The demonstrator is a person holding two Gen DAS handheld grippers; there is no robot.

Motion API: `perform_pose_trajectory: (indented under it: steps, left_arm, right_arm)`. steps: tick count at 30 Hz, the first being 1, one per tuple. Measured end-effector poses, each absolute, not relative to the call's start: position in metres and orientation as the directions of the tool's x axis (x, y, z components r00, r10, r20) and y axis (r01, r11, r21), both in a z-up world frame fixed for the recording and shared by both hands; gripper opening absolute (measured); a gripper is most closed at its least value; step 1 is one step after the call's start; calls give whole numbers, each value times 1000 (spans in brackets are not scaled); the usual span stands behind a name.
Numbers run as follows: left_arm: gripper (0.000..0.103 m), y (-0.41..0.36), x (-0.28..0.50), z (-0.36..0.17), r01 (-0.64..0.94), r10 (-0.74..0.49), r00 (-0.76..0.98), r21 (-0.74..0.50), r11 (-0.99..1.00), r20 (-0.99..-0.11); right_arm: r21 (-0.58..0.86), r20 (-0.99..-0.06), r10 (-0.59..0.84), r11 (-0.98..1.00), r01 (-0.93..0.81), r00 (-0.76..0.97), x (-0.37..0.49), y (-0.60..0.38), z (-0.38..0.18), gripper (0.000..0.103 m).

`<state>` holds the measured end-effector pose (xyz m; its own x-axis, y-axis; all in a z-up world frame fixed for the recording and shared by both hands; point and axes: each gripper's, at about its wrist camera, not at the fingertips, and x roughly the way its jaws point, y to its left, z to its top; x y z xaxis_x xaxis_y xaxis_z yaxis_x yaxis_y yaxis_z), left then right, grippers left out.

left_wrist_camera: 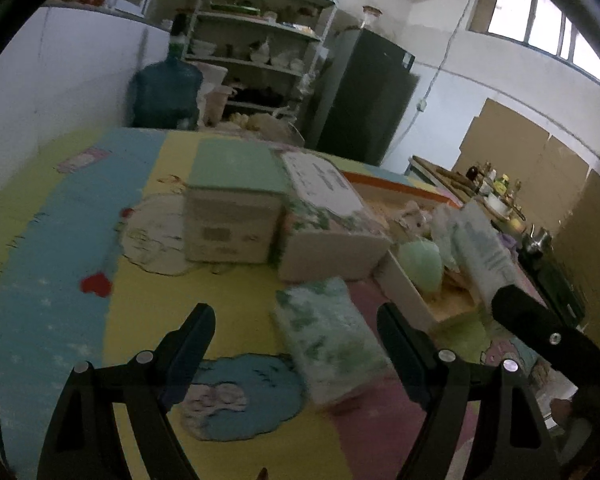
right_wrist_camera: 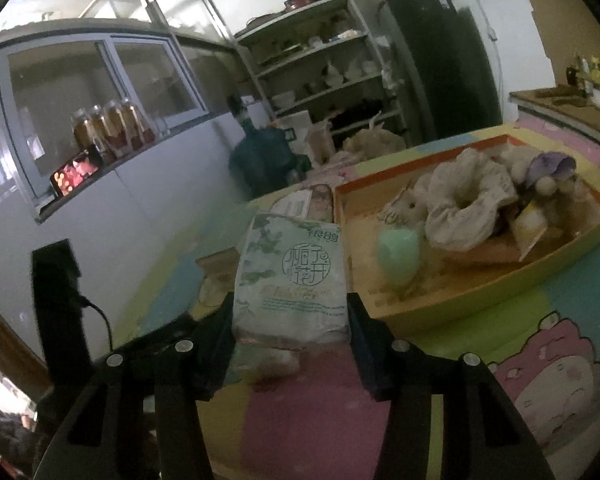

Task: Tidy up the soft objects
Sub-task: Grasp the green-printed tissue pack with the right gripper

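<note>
Right gripper (right_wrist_camera: 291,322) fingers clamp a green tissue pack (right_wrist_camera: 291,280); left gripper (left_wrist_camera: 296,334) fingers spread wide.

Held pack sits lifted above the colourful desk mat (right_wrist_camera: 308,408), just beside the orange-rimmed tray (right_wrist_camera: 452,300) of plush toys (right_wrist_camera: 460,204); another tissue pack (left_wrist_camera: 332,340) lies between the left fingers, untouched, before two boxes (left_wrist_camera: 232,224).

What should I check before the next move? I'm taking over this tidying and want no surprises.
1. Right tongs closed on the green floral tissue pack: ok.
2. Pack lifted off the colourful cartoon mat: cannot tell.
3. Left tongs open and empty: ok.
4. Second green tissue pack lying between the left fingers, ungripped: ok.
5. Free room in the orange-rimmed cardboard tray: not ok, crowded with plush toys and a pale green ball.
</note>
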<state>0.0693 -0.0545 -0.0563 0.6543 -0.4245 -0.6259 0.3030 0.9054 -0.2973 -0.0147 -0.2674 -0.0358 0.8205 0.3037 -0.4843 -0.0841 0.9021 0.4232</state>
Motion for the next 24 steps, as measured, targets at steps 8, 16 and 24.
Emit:
perform_pose_trajectory:
  steps: [8,16,24]
  left_arm:
    - [83,-85,71,-72,271,-380,641,-266,925,-667]
    - [83,-100,67,-81,223,-292,662,-191,956,-690]
    - [73,-110,63,-83,189,-220,682,-124,974,-697]
  right_arm:
    - [433,-478,304,898,-81,824,-15,-284,-38,53]
    - [443,-472,317,892,-90,823,-17,-297,-43,54]
    - [455,-469,320,886,-85,823,-20,-309,-47,54]
